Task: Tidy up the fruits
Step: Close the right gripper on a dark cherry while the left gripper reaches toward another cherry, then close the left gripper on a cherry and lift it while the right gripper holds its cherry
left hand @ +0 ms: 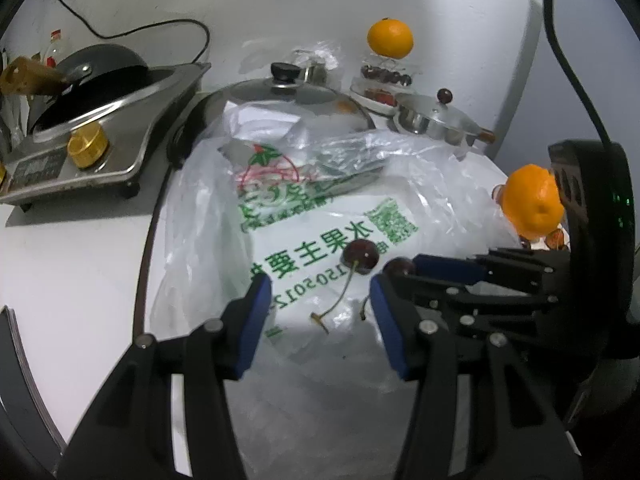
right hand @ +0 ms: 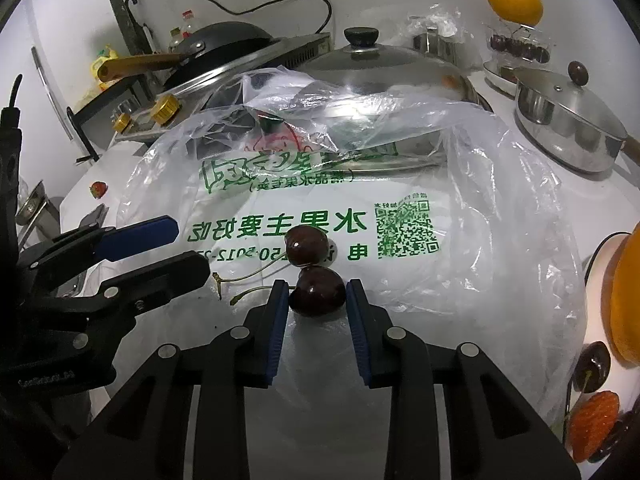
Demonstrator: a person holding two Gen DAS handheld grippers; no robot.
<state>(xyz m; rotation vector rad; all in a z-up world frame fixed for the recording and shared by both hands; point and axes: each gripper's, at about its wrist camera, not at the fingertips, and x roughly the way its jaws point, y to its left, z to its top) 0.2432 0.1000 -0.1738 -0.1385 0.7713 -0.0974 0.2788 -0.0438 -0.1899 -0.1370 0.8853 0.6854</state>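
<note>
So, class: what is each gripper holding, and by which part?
The right gripper brackets the near cherry by its body; contact is uncertain. The left gripper is open, holding nothing.

Near cherry (left hand: 400, 267) mostly hidden behind right tongs (left hand: 416, 270) in left wrist view. Orange (right hand: 626, 300) cut off by right edge. Fruit under it (right hand: 594, 420) blurred, kind unclear. Bag print (right hand: 280, 232) mirrored, partly creased.

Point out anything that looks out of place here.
A strawberry lies alone on the white counter beside the stove, away from the other fruit. Two cherries sit loose on the plastic bag, one between the right hand-held gripper jaws.
</note>
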